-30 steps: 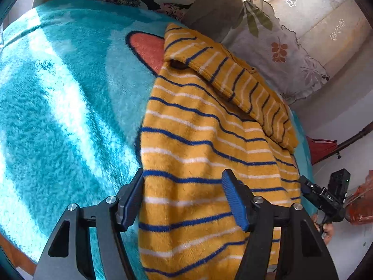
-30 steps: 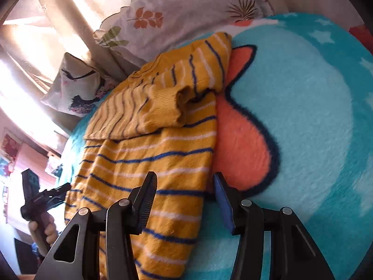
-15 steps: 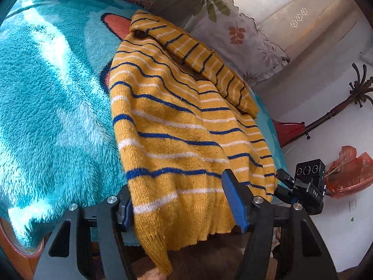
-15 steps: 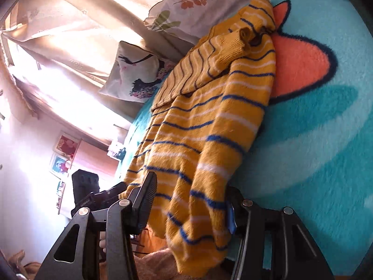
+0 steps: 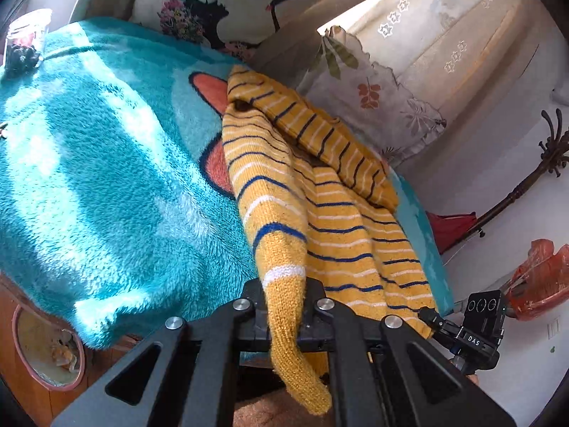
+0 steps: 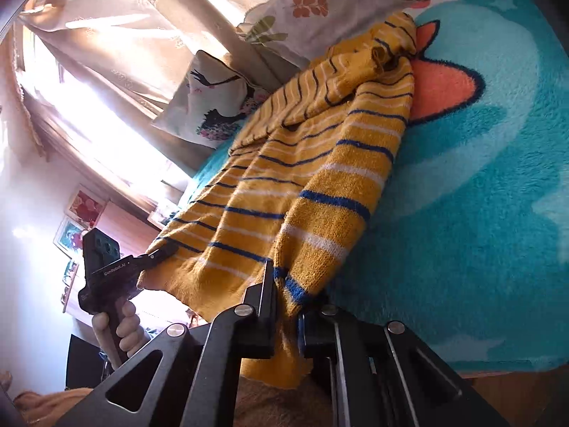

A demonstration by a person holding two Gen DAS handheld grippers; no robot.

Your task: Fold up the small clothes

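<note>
Both grippers clamp the striped sweater's (image 5: 330,235) hem corners; left gripper (image 5: 284,306) on one, right gripper (image 6: 286,302) on the other. Sweater lies on teal blanket (image 5: 106,178); hem lifted off the edge.

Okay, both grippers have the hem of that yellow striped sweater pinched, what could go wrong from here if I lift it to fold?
1. The left gripper holds only a narrow bunched edge of the yellow knit sweater with blue and white stripes; it may slip out.
2. The folded-over sleeve lies loosely on top and could flop open when lifted.
3. The right gripper pulls near the edge of the fluffy teal blanket, so the hem may sag off the bed.
</note>
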